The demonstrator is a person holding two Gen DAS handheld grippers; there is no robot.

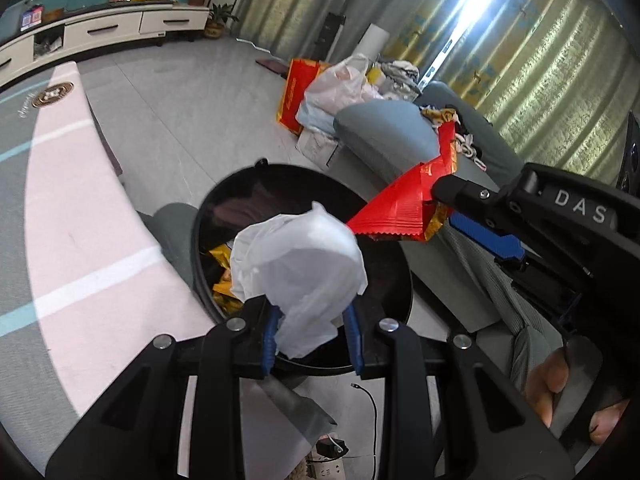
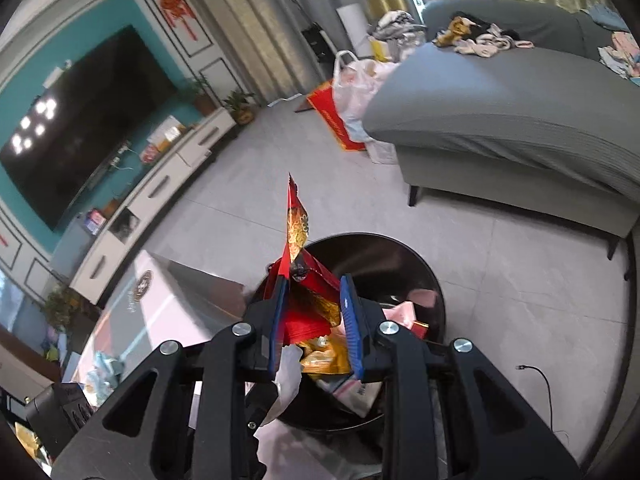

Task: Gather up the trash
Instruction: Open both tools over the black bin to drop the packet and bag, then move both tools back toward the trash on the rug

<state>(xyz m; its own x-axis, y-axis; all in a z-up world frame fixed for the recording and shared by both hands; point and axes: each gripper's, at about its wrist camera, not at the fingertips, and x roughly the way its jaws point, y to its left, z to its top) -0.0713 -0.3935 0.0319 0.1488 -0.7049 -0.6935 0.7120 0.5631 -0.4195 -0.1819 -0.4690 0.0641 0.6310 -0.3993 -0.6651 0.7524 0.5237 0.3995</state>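
Although both tongs hang over the black round bin (image 1: 384, 280), much of what lies inside it is hidden: only scraps of gold wrapper (image 1: 222, 276) and a pale packet (image 2: 360, 392) show past the held rubbish. Left tongs (image 1: 310, 332) are clamped on a crumpled white tissue (image 1: 300, 268), which bulges above the blue pads and covers the bin's middle. Right tongs (image 2: 316, 320) grip a red and gold snack wrapper (image 2: 310, 300); in the left wrist view its long axis runs slantwise, from the serrated end over the bin rim up toward the grey sofa (image 2: 500, 100). Its print is too creased to read. Pale floor tiles (image 1: 180, 104) spread around the bin, a pink and grey worktop (image 1: 80, 240) sits just beside it, and a television (image 2: 80, 120) hangs on a teal wall behind a white cabinet
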